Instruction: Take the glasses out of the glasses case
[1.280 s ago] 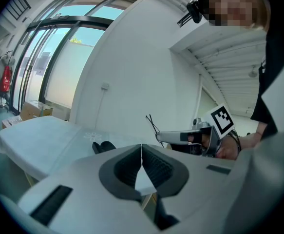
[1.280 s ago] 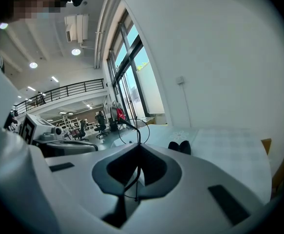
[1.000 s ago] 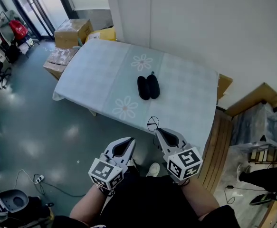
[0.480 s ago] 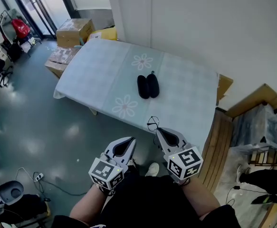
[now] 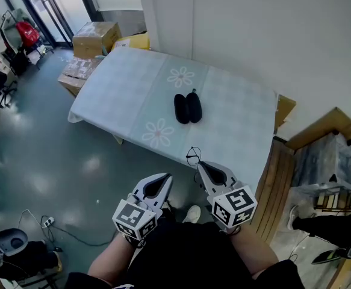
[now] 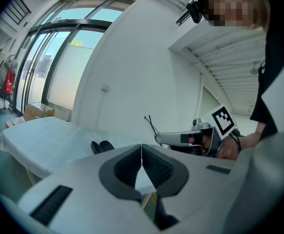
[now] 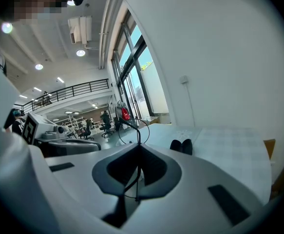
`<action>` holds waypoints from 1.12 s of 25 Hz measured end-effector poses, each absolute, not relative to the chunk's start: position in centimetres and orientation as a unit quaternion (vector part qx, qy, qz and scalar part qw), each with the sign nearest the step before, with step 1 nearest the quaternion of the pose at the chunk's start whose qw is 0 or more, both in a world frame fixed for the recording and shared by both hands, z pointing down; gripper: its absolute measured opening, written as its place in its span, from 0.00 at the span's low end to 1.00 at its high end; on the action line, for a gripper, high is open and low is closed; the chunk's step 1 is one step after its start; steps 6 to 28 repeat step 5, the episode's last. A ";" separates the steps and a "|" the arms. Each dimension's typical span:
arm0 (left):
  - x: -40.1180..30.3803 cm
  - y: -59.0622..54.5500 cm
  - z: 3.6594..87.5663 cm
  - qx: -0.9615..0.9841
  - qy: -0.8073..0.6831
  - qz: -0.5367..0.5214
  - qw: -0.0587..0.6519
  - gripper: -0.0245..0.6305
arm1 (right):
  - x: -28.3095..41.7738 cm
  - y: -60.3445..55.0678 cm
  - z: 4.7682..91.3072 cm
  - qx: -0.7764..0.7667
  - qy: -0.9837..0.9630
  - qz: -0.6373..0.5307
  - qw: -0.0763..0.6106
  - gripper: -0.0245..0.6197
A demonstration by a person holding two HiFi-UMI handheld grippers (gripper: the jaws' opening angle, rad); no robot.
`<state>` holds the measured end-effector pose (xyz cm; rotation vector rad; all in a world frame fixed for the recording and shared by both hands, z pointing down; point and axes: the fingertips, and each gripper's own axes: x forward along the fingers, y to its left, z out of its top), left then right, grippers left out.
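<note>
A black glasses case (image 5: pixel 188 108) lies open in two halves at the middle of the table (image 5: pixel 121 89); it also shows in the left gripper view (image 6: pixel 102 146) and the right gripper view (image 7: pixel 181 146). My right gripper (image 5: pixel 199 165) is shut on thin-framed black glasses (image 5: pixel 192 156), held up near the table's near edge, well short of the case. The glasses stick up from its jaws in the right gripper view (image 7: pixel 132 129). My left gripper (image 5: pixel 165 179) is shut with nothing in it, pulled back beside the right one over the floor.
The table wears a pale blue cloth with flower prints (image 5: pixel 180 77). Cardboard boxes (image 5: pixel 93 39) stand at its far left corner. A white wall runs behind. Wooden boards and a shelf (image 5: pixel 326 155) stand to the right. A power strip (image 5: pixel 47 221) lies on the floor.
</note>
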<state>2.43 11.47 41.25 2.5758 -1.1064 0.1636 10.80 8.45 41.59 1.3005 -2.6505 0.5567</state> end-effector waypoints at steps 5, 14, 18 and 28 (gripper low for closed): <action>2.5 11.6 41.1 0.905 -0.388 0.057 0.167 0.08 | 10.9 8.6 41.4 0.432 -0.880 0.185 0.068 0.08; 2.5 11.6 41.1 0.905 -0.388 0.057 0.167 0.08 | 10.9 8.6 41.4 0.432 -0.880 0.185 0.068 0.08; 2.5 11.6 41.1 0.905 -0.388 0.057 0.167 0.08 | 10.9 8.6 41.4 0.432 -0.880 0.185 0.068 0.08; 2.5 11.6 41.1 0.905 -0.388 0.057 0.167 0.08 | 10.9 8.6 41.4 0.432 -0.880 0.185 0.068 0.08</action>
